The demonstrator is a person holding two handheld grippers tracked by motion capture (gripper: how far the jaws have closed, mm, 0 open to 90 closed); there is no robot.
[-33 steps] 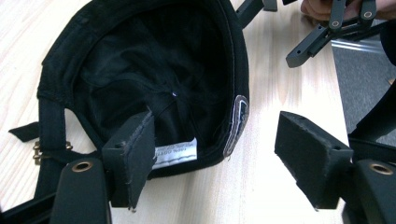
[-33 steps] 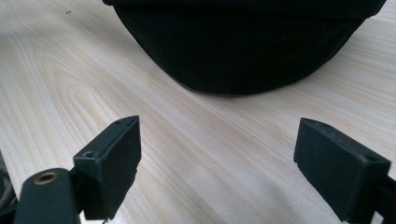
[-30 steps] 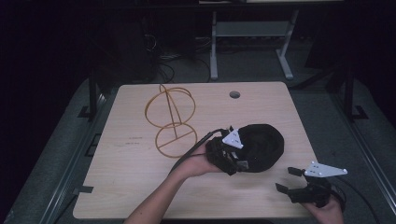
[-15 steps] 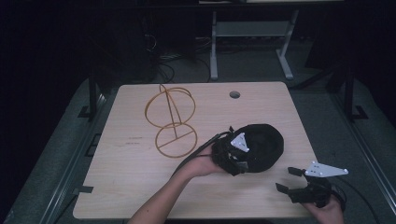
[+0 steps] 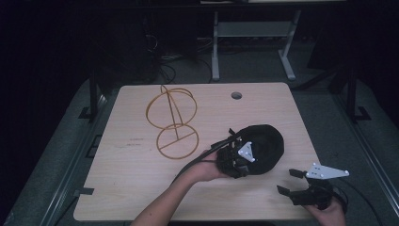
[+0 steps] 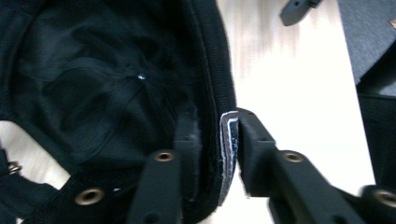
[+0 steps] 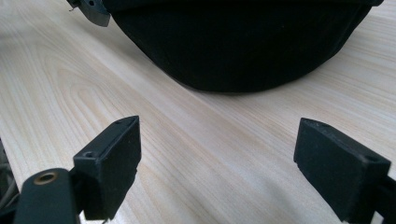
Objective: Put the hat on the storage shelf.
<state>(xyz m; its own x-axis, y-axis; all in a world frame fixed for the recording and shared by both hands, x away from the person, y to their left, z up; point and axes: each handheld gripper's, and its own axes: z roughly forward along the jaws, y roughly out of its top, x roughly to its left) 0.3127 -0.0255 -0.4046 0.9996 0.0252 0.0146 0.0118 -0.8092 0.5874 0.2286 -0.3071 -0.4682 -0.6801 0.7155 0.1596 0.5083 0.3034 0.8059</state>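
Dark room, pale wood table (image 5: 141, 188) — grab on the black cap (image 5: 263, 146) is made, placing it is still to do.
High view: cap sits upside down right of centre, the left gripper (image 5: 237, 157) is on its near rim, and the wire hat stand (image 5: 171, 120) stands empty and apart to its left, so I'd judge the cap goes there next; the right gripper (image 5: 294, 183) idles near the table's front right corner. Left gripper view: its jaws have just been closing and now pinch the cap's rim band (image 6: 229, 144) between them, one inside the crown and one outside. Right gripper view: jaws spread wide with nothing between them, hovering over bare wood, cap crown just ahead — lift and transfer remain.
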